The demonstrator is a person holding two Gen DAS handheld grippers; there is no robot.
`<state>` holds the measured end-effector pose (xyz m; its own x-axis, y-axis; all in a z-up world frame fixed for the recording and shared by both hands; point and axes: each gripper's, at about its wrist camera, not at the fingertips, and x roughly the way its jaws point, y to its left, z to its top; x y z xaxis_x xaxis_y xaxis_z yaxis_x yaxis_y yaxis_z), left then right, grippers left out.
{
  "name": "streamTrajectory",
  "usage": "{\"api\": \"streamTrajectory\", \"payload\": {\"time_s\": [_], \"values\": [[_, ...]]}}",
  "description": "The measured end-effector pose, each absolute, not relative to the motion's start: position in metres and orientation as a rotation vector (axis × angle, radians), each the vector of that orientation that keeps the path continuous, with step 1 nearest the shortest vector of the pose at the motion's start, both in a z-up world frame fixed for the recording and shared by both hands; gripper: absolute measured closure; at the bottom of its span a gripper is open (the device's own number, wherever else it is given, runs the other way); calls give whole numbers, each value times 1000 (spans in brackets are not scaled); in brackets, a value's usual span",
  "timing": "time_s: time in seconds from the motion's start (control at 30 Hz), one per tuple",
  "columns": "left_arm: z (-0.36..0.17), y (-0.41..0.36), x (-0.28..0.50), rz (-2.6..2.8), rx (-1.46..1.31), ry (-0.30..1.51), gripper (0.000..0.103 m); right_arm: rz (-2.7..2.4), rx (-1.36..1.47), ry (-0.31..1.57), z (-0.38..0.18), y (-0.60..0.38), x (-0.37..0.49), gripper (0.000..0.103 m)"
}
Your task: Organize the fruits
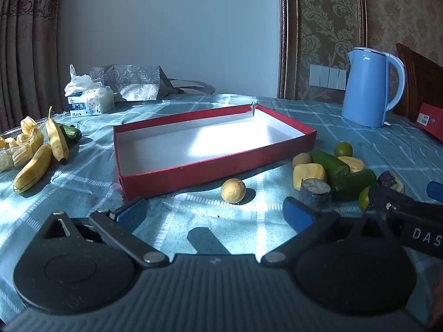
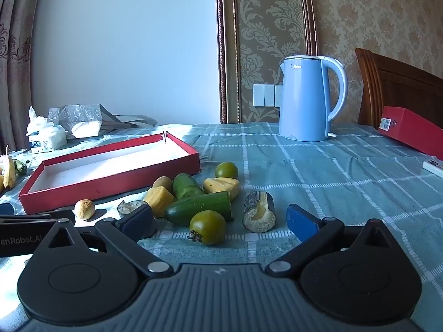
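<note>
A shallow red box [image 1: 216, 167] [image 2: 110, 182] with a white inside lies on the checked cloth, nothing in it. A small tan round fruit [image 1: 233, 190] [image 2: 84, 209] sits just in front of it. To its right lies a heap: cucumber pieces [image 2: 200, 206] [image 1: 329, 163], yellow chunks [image 2: 221, 186] [image 1: 308, 175], green tomatoes [image 2: 207, 227] [image 1: 342, 149] and dark-skinned cut pieces [image 2: 259, 212] [image 1: 315, 192]. Bananas [image 1: 36, 163] lie far left. My left gripper [image 1: 216, 214] is open above the cloth near the tan fruit. My right gripper [image 2: 220, 220] is open, the nearest tomato between its fingers, untouched.
A blue kettle [image 1: 369, 87] [image 2: 307, 98] stands at the back right. A tissue pack [image 1: 90, 99] and a patterned bag [image 1: 130, 81] sit at the back left. Another red box [image 2: 409, 128] and a white remote [image 2: 433, 164] lie at the right edge by a wooden chair.
</note>
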<state>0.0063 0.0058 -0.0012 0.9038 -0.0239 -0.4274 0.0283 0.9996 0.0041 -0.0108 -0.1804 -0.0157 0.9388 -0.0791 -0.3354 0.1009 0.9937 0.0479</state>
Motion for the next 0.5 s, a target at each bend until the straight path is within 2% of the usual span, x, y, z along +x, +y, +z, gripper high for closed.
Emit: {"api": "streamTrajectory", "payload": {"time_s": [0.5], "values": [[-1,6,7,-28,8,444,0,-86,71,332,-15,-180,-12,0]]}}
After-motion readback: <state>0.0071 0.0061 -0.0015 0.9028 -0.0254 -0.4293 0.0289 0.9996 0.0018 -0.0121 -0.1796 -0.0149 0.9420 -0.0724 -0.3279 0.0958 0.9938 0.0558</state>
